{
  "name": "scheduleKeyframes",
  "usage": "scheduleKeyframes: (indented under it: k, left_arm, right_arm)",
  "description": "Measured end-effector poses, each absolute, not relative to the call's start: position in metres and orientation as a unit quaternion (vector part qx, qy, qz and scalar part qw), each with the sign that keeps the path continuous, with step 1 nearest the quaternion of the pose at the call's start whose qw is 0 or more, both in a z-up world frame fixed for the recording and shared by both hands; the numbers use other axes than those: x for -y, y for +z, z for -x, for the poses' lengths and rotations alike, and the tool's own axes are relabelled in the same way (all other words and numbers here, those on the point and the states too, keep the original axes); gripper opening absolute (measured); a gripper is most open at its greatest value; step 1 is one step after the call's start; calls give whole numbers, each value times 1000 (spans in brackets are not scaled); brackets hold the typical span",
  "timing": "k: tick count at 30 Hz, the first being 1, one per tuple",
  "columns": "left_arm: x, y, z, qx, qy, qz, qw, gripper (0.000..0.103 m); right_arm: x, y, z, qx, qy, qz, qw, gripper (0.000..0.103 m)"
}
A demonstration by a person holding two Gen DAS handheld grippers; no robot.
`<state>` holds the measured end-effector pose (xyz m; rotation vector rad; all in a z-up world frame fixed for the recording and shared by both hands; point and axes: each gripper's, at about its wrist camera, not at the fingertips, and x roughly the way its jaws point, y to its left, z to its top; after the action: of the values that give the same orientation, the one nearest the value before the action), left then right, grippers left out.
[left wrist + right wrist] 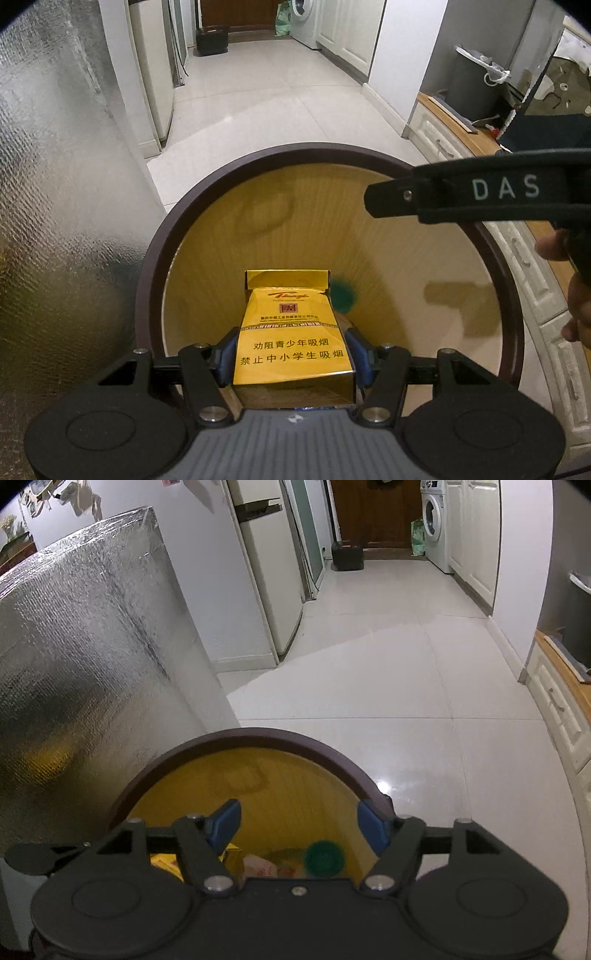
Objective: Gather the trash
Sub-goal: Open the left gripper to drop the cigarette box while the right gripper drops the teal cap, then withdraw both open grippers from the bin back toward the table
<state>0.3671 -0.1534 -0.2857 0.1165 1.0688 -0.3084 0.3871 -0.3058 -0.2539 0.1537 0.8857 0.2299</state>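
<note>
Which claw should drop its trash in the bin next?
Left. The left claw grips the yellow cigarette pack above the bin; the right claw is open and empty.

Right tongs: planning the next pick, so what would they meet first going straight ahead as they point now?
Probably the yellow inner wall of the bin: the open, empty right tongs point down into it. Depth is unclear.

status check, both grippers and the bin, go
Left gripper shut on yellow cigarette pack, over bin. Right gripper open, empty, above bin. Nothing blocking the drop.
</note>
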Motion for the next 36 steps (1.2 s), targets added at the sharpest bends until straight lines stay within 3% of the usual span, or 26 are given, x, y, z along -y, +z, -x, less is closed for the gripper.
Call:
scheduleKeyframes:
  k: [10,14,20,30,32,36]
  left_arm:
    - [169,-279,-363,-504,-177,-54,844,61]
    - [177,-280,-359,-510,-186,-72,836,86]
    - [180,-278,-352,-519,-185,-81,831,95]
    - [177,-267,-342,-516,-184,-83,833,101]
    - [177,-264,-340,-515,-185,-82,833,102]
    - [173,-261,-335,-516,-183,-80,833,103]
  right_arm:
    - [313,-251,-372,-457,138,-61,877,71]
    - [321,-248,-366,-458,134,-66,876,72]
    - [328,-246,-358,-464,134,-62,874,73]
    - [323,-244,-345,-469,144,-23,871,81]
    - [322,-243,-343,-469,144,-18,871,89]
    - [320,-242,-336,-472,142,-7,870,94]
